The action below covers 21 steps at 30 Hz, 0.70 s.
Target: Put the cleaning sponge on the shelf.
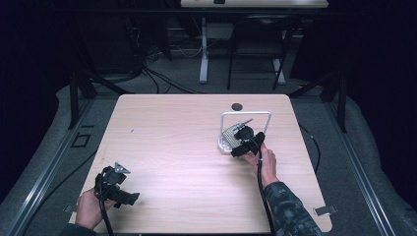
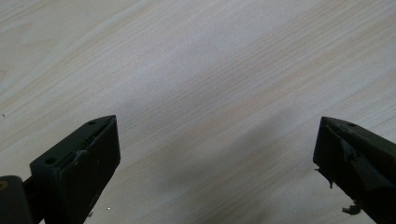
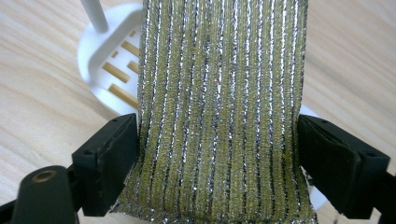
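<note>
My right gripper [image 3: 219, 154] has its jaws set on either side of a yellow-green scrubbing sponge cloth with glittery silver stripes [image 3: 222, 102], touching its two long edges; I judge them pinching it across its width, though how hard I cannot tell. The cloth lies over a white slotted plastic drainer dish with a tall white wire hoop [image 3: 105, 51], which stands on the right half of the pale wood tabletop [image 1: 177, 147], not far from the far edge. Nothing else seems to sit in the dish; its slots show bare to the left of the cloth.

This thing should be light, soft and a bit springy, rough enough not to slip, and in no way fragile. It will sag and fold if I lift it by one end, so gripping the side edges near the middle looks sensible. The dish is light too and may drag along with it.

My left gripper [image 2: 217, 163] hovers over bare wood at the near left corner, jaws spread wide, holding nothing
</note>
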Each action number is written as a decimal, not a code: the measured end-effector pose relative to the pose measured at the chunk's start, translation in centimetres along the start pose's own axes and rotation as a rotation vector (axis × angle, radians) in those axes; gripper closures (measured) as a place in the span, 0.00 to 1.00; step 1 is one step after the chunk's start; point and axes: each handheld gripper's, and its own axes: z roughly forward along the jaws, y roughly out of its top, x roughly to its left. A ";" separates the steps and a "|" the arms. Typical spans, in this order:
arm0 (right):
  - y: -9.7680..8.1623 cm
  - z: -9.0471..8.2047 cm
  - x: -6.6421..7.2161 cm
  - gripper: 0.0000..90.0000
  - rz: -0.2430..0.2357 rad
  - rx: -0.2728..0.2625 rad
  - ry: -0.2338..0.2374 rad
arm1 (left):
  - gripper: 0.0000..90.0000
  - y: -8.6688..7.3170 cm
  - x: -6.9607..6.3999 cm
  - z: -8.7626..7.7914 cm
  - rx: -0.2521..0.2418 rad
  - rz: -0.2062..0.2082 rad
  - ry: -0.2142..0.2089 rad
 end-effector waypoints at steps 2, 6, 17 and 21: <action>0.1 -0.3 0.0 0.15 -0.008 -0.010 0.006 | 0.01 0.0 0.0 0.0 0.001 0.000 -0.001; 0.2 -0.8 0.1 0.11 -0.015 -0.038 0.010 | 0.01 0.0 0.0 0.0 -0.004 -0.001 0.002; 0.6 -3.1 0.6 0.05 -0.028 -0.072 0.082 | 0.01 0.0 0.0 -0.1 -0.008 0.000 -0.001; 0.5 -4.2 0.8 0.04 -0.058 -0.086 0.097 | 0.01 0.0 0.0 -0.1 -0.009 0.000 -0.004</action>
